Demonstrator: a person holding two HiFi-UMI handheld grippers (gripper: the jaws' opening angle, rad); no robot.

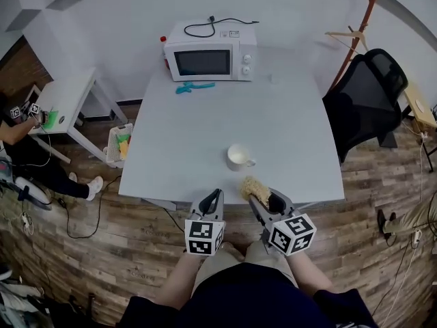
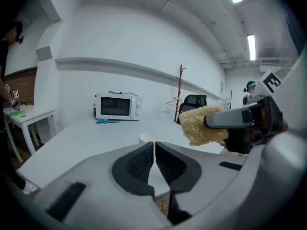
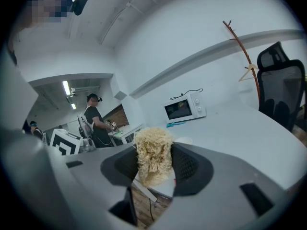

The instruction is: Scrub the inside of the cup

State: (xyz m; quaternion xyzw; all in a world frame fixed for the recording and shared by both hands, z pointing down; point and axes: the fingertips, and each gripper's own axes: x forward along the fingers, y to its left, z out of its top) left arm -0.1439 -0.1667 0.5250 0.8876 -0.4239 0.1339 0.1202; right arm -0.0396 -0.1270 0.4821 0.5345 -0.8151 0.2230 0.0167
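The cup (image 1: pixel 238 157), white and upright with its mouth open, stands alone at the centre of the frame on the near part of a grey table (image 1: pixel 287 115), its handle turned to the lower right. It appears to be set clear of everything else so that both tools can reach it. Neither gripper touches it.

At lower centre, the right gripper (image 1: pixel 268 198) is clamped on a straw-coloured fibrous scrubber (image 1: pixel 254 187). The tuft juts past the jaws toward the cup, apparently so that the fibres rather than the jaws go inside. Just to the left of it, the left gripper (image 1: pixel 216 195) has its jaws pressed together with nothing between them. It hangs at the table's near edge, short of the cup and presumably free to steady it. Scrubbing looks not yet begun.

By the count there are one cup, one scrubber and two grippers. Farther out are one microwave (image 1: pixel 212 59) at upper centre, cord coiled on top, and one teal tool (image 1: pixel 194 87) lying just in front of it. One black office chair (image 1: pixel 369 98) stands at the right, with one wooden coat stand (image 1: pixel 362 26) at upper right. At the left edge is one small white side table (image 1: pixel 65 104) — with one person (image 1: pixel 27 149) beside it.
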